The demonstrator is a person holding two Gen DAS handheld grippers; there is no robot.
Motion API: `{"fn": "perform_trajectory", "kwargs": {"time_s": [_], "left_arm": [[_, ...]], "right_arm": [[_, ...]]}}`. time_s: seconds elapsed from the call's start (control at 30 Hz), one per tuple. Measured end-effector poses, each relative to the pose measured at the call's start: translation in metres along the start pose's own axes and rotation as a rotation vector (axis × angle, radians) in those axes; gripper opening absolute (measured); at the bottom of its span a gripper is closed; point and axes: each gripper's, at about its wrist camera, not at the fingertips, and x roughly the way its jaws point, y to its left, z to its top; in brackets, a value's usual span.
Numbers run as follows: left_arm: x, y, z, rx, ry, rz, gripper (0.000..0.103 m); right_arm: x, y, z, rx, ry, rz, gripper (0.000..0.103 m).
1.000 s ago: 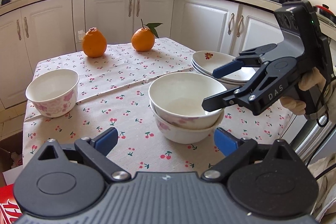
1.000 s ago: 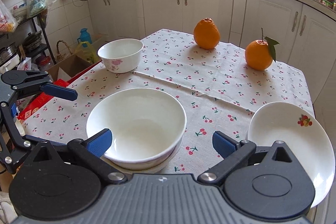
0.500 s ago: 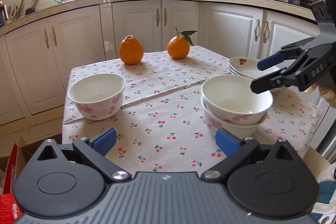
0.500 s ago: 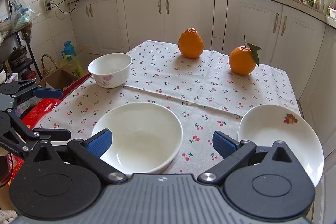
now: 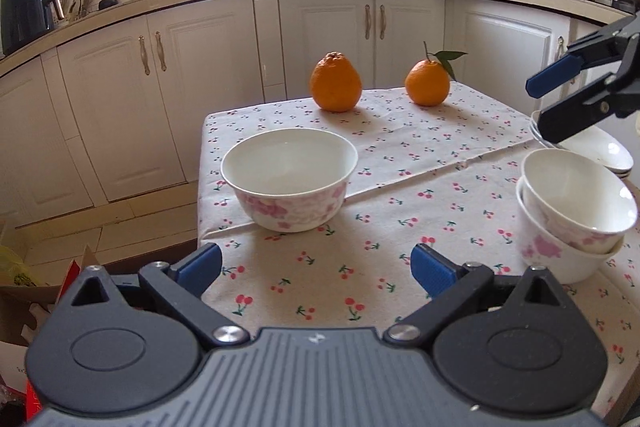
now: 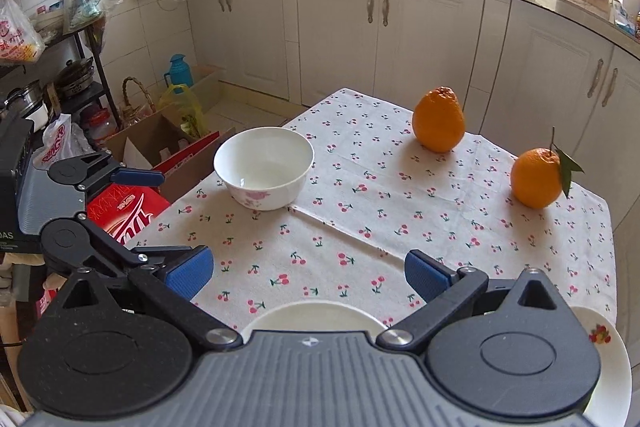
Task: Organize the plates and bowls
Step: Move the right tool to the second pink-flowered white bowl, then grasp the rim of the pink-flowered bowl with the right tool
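Both grippers, left point(image 5: 316, 269) and right point(image 6: 306, 273), hang spread and empty; left faces a lone bowl point(image 5: 289, 185) on the tablecloth point(image 5: 400, 227).

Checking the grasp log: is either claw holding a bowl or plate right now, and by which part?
Nothing is held. The left claw and right claw are both open and empty; the single bowl sits untouched.

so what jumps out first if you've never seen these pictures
Two bright oranges glow at the far end of the cherry-print tablecloth. A lone floral bowl sits near its left edge, straight ahead of the open left claw, with two stacked bowls at the right.
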Motion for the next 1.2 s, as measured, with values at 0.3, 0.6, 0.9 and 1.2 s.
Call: {"fn": "perform_trajectory", "kwargs": {"time_s": [0.3,0.6,0.9,1.2], "left_arm": [[0.029,0.018,0.01,0.014,-0.003,-0.014,0.1],[0.053,0.026,0.017,0.005,-0.01,-0.037,0.1],[0.061,0.028,0.019,0.002,-0.029,-0.065,0.097],[0.066,0.029,0.023,-0.007,-0.041,-0.086,0.09]], "right_arm": [[0.052,-0.005,0.048,-0.038,0.087,0.079,0.103],[0.101,-0.001,0.08,-0.122,0.158,0.134,0.103],[0.144,0.001,0.1,-0.154,0.214,0.212,0.102],[0.173,-0.008,0.108,-0.122,0.247,0.245,0.086]]}}
